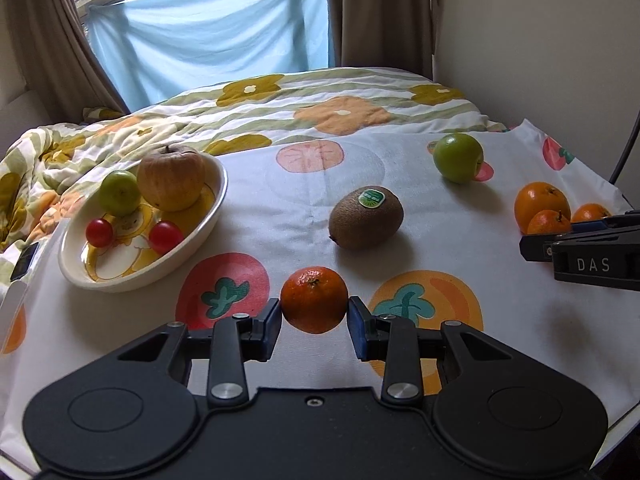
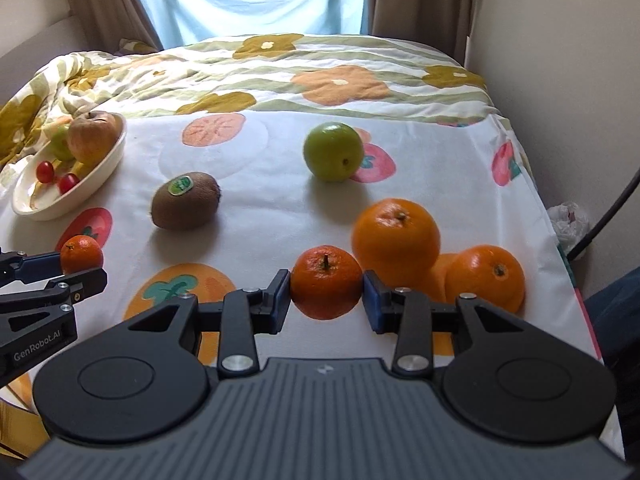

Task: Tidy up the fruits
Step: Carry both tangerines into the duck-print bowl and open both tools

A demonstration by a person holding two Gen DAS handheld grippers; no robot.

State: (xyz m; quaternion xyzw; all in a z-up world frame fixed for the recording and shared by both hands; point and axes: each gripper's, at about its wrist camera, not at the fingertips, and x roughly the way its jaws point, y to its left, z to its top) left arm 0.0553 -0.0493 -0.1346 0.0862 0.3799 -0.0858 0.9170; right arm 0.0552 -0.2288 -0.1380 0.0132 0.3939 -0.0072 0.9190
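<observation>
While both jaws pinch a mandarin point(image 1: 314, 299) point(image 2: 326, 282) narrowly, either may slip before reaching the bowl point(image 1: 192, 250).

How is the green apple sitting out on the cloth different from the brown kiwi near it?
The smooth, shiny green apple is round, while the fuzzy brown kiwi is a longer oval lying on its side. The kiwi wears a small green sticker; no sticker shows on the apple. The apple lies farther back and more to the right on the fruit-print tablecloth than the kiwi. Both rest loose on the cloth, outside the white dish, and neither is gripped.
</observation>
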